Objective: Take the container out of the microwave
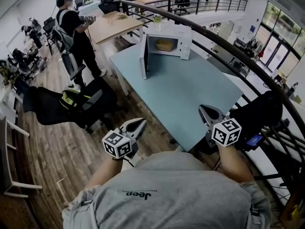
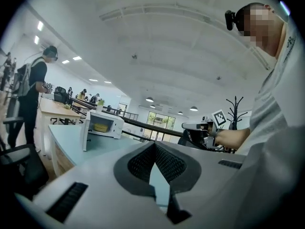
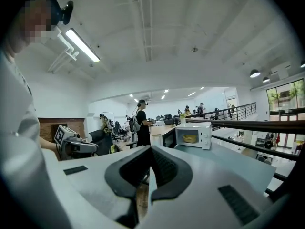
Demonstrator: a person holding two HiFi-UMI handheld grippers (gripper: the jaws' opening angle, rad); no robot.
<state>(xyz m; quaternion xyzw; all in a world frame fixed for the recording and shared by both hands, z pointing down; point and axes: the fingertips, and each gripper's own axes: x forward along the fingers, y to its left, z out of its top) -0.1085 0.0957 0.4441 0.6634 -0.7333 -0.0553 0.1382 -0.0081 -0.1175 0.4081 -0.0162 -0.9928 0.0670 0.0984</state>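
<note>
A white microwave [image 1: 167,41] stands at the far end of the teal table [image 1: 190,89], its door [image 1: 143,57] swung open to the left. Inside it sits a yellow container [image 1: 165,45]. Both grippers are at the table's near end, far from the microwave, and hold nothing. My left gripper [image 1: 139,125] hangs over the wooden floor left of the table corner, jaws shut. My right gripper [image 1: 205,112] is over the table's near edge, jaws together. The left gripper view shows the microwave [image 2: 102,124] beyond the shut jaws [image 2: 155,144]. The right gripper view shows the container [image 3: 190,138] beyond the closed jaws [image 3: 151,148].
A black office chair [image 1: 71,106] stands left of the table. A person in black [image 1: 76,32] stands by a wooden table [image 1: 112,25] at the back left. A dark curved railing [image 1: 228,46] runs along the table's right side, with a black chair [image 1: 259,113] near my right arm.
</note>
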